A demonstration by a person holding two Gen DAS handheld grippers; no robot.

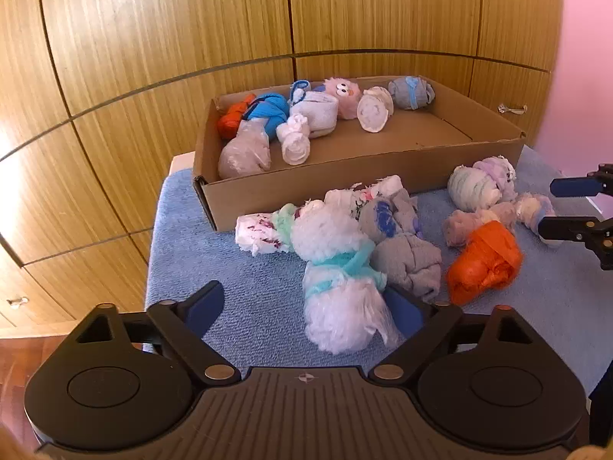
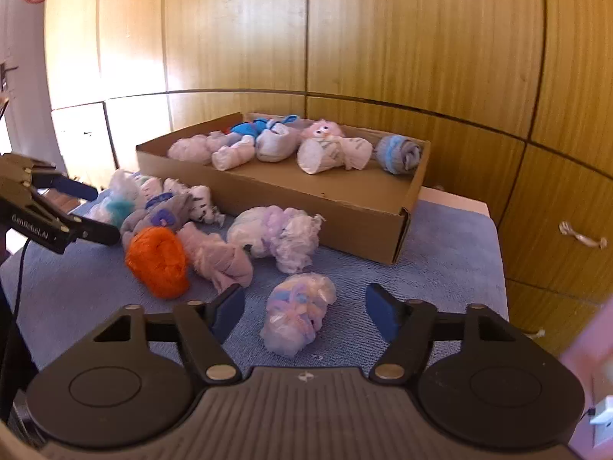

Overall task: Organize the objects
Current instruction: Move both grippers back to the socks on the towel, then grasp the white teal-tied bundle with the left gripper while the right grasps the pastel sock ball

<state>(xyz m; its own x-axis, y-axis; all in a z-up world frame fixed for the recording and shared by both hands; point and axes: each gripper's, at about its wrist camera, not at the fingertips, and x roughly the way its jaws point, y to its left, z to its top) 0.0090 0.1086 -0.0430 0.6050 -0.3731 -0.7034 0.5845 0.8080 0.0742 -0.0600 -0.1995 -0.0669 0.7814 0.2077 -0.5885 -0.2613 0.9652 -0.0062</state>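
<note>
The left gripper point(image 1: 306, 306) stands wide around a white bundle point(image 1: 341, 306) tied with a teal band; its right pad point(image 1: 406, 312) lies against the bundle, its left pad point(image 1: 208, 304) is well clear. The right gripper point(image 2: 304, 312) is also spread, a pastel bundle point(image 2: 297, 312) lying between its fingers with a gap on each side. Both bundles rest on the blue cloth point(image 1: 249, 287) in front of the box point(image 1: 306, 188). Nearer the box lie an orange bundle point(image 2: 157, 260), a grey one point(image 1: 408, 264) and others. Inside the box, more bundles line the far wall.
</note>
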